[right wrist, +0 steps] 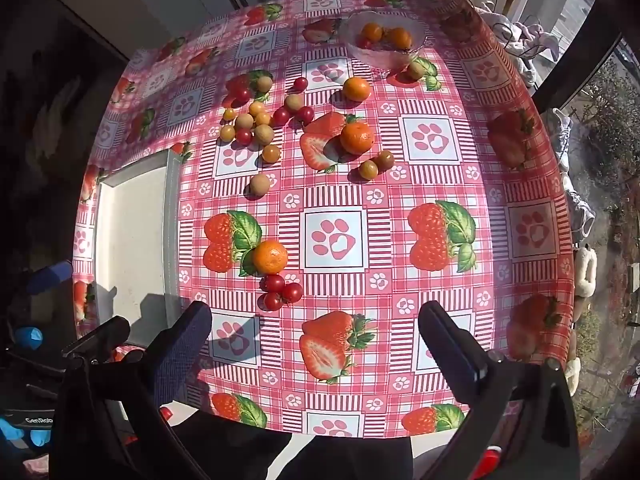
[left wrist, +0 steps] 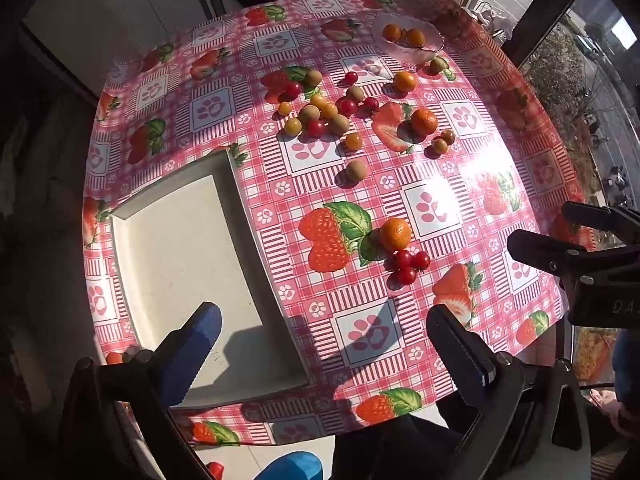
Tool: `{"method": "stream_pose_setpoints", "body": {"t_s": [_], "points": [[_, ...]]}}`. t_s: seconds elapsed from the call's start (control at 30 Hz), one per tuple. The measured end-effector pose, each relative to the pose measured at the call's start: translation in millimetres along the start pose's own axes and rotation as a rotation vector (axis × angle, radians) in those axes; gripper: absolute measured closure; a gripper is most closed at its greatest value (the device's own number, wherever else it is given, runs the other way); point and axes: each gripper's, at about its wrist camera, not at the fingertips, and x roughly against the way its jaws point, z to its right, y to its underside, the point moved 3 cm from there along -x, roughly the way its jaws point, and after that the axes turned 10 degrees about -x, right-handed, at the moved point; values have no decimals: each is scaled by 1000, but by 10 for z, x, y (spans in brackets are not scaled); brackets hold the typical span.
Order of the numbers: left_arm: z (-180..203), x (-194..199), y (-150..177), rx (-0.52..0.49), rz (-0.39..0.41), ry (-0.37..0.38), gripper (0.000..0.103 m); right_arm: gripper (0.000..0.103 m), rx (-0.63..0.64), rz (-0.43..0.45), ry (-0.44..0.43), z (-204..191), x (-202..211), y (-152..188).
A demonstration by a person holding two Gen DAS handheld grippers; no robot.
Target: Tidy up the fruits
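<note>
sunlit strawberry-print tablecloth (right wrist: 432, 184), window (left wrist: 592, 92) beside.

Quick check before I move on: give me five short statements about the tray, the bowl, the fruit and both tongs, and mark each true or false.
1. The white tray holds no fruit. True.
2. The glass bowl is empty. False: it holds at least two orange fruits and something red.
3. Three red cherry tomatoes sit clustered beside a mandarin. True.
4. The left tongs grip a tomato. False: their jaws stand wide open with nothing between them.
5. The right tongs are shut. False: they are open above the tablecloth, holding nothing.
</note>
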Motion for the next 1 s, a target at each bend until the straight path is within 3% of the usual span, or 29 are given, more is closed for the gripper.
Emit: {"method": "stream_pose_setpoints", "body": {"t_s": [1.0], "points": [[39, 8, 9, -14, -8, 13, 0, 0, -13, -4, 8, 28, 13, -3]]}}
